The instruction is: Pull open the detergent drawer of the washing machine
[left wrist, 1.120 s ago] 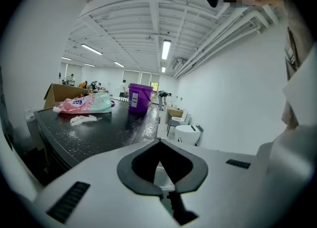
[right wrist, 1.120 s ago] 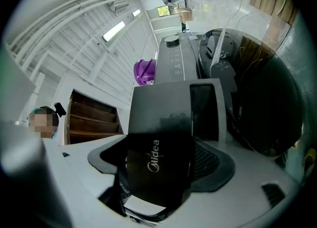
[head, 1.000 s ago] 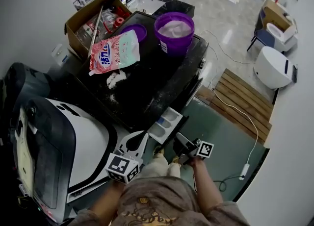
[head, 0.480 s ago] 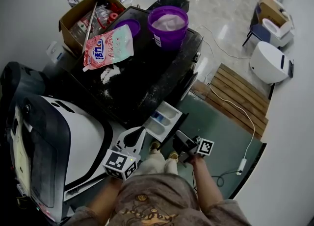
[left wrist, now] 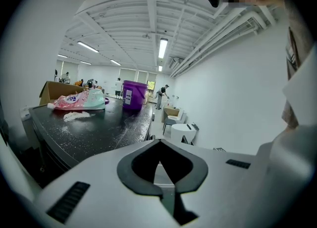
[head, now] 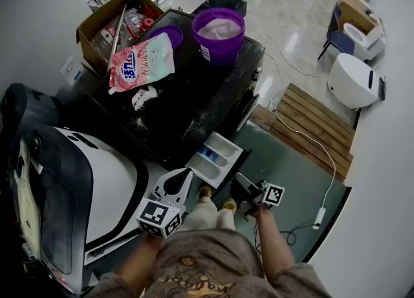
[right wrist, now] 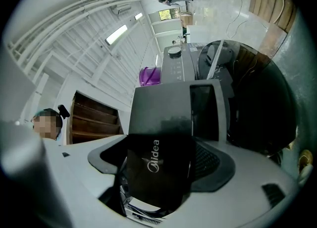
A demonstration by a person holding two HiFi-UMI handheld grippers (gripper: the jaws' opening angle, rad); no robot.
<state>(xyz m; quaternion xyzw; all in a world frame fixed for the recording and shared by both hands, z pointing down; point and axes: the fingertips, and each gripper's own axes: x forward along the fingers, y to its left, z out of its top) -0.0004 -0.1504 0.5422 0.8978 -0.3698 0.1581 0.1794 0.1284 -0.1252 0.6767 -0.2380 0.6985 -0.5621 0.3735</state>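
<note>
Drawer pull, mid-stroke.

- The detergent drawer [head: 217, 158] now sticks out further from the front of the washing machine [head: 187, 106] than it did a second ago. More of the white tray shows clear of the cabinet, and the blue compartment sits in plain sight.
- The right gripper [right wrist: 161, 147] has edged back from the machine along with it. Its fingers [right wrist: 218, 166] stand wide, spanning the drawer's black front panel [right wrist: 157, 165] with the brand lettering on it. By my reading they are clamped on that panel rather than merely around it, since drawer and gripper have come away together.
- The left gripper [head: 182, 178] has hardly moved. It hangs just off the machine's front, beside the drawer on the side away from the right gripper. Its fingers are closed tip to tip with nothing between them, and it takes no part in the pull.
- On top of the machine, nothing has been disturbed: the purple bucket [head: 218, 31] at the far edge, the detergent bag [head: 139, 64] lying flat, and the spilt powder [head: 145, 98] nearer the front.

Judgement: the drawer is well on its way, probably most of the travel done. I cannot tell from here whether it has reached its stop. If there is more travel, a straight pull away from the machine's front should finish it. A skewed pull could bind the tray in its slot.
</note>
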